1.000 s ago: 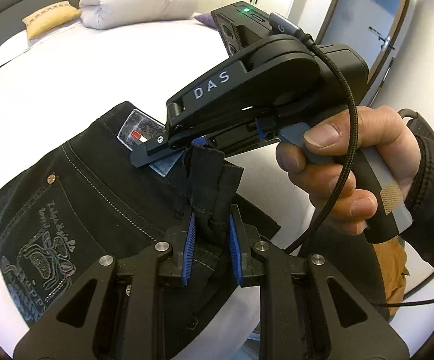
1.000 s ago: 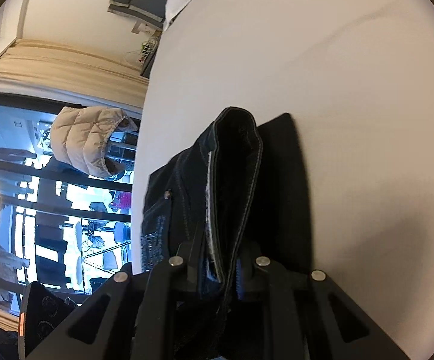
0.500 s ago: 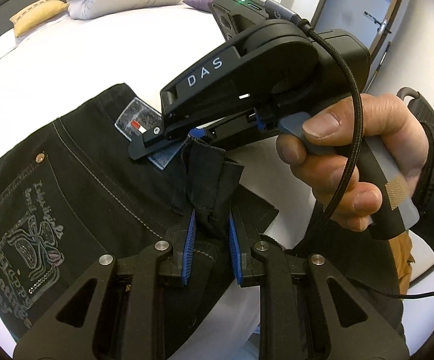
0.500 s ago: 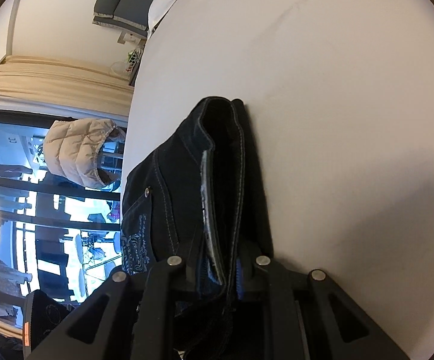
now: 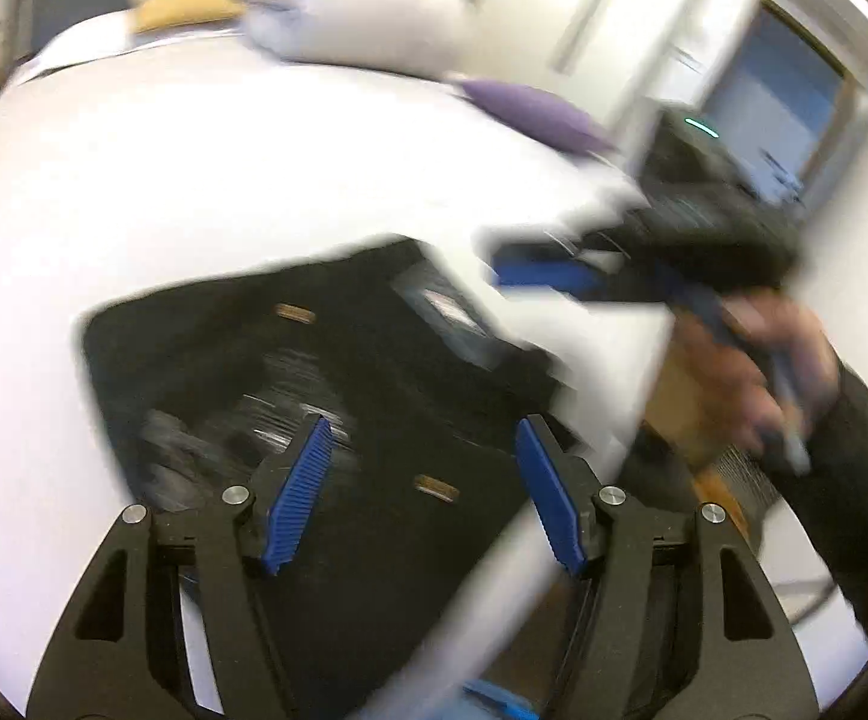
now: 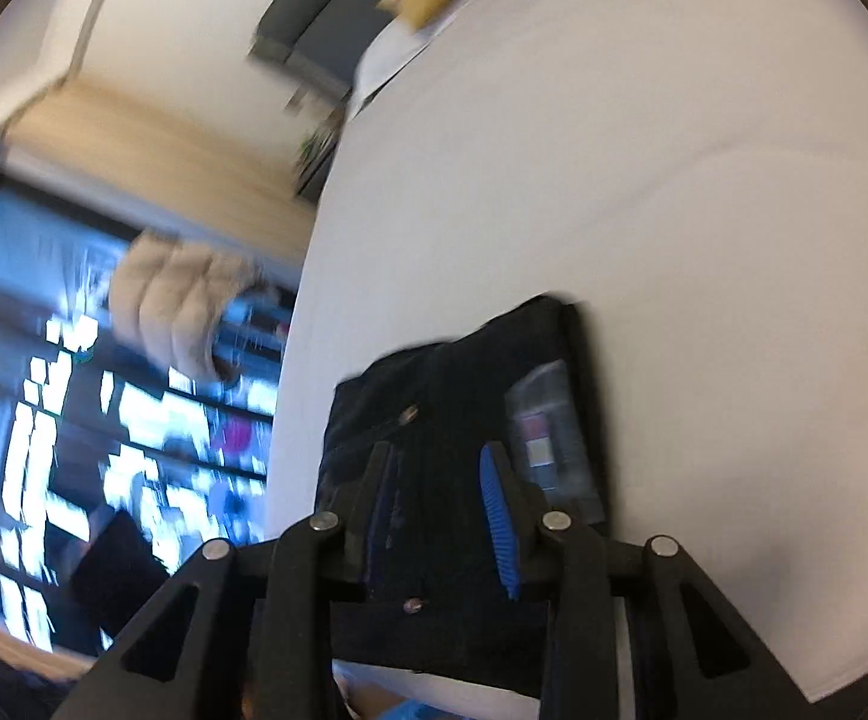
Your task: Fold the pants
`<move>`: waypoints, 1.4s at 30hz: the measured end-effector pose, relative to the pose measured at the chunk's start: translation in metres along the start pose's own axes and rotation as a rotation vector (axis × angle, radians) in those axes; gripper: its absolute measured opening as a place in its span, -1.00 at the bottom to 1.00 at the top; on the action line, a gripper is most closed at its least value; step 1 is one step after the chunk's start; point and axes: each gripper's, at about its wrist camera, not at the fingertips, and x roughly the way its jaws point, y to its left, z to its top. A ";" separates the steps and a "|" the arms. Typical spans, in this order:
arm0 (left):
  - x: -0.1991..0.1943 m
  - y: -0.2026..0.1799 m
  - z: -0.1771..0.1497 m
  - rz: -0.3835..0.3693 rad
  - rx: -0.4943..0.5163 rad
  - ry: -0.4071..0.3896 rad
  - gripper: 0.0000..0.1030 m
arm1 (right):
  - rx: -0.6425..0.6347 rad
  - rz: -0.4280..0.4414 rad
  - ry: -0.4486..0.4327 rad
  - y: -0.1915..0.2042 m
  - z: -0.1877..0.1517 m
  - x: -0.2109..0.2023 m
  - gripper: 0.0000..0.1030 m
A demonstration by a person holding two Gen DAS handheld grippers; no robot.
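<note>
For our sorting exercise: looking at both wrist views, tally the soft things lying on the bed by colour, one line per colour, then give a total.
Black: 1, the folded pants
Yellow: 1, the cushion
Purple: 1, the pillow
White: 1, the rolled duvet
Total: 4, all on the white bed

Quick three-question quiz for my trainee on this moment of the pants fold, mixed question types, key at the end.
1. True or false: the left hand-held gripper is clamped on the pants.
2. The pants lie on: A) a wooden floor B) a white bed C) a chair.
3. Fill in: the right hand-held gripper has its jaws ____.

Key: 1 false, its blue pads stand wide apart with no cloth pinched between them. 2 B. 3 open.
</note>
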 end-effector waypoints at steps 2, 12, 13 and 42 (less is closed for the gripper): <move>0.009 0.034 0.012 0.035 -0.044 -0.013 0.21 | -0.016 -0.047 0.070 0.002 -0.003 0.026 -0.41; 0.045 0.066 -0.012 0.142 -0.060 0.100 -0.09 | 0.088 -0.076 0.074 -0.047 -0.043 0.036 -1.00; 0.041 0.058 -0.020 0.149 -0.036 0.101 -0.07 | 0.082 -0.072 0.064 -0.047 -0.047 0.033 -1.00; 0.001 0.141 -0.059 -0.142 -0.489 0.109 0.76 | 0.220 0.034 0.089 -0.072 0.005 0.035 0.34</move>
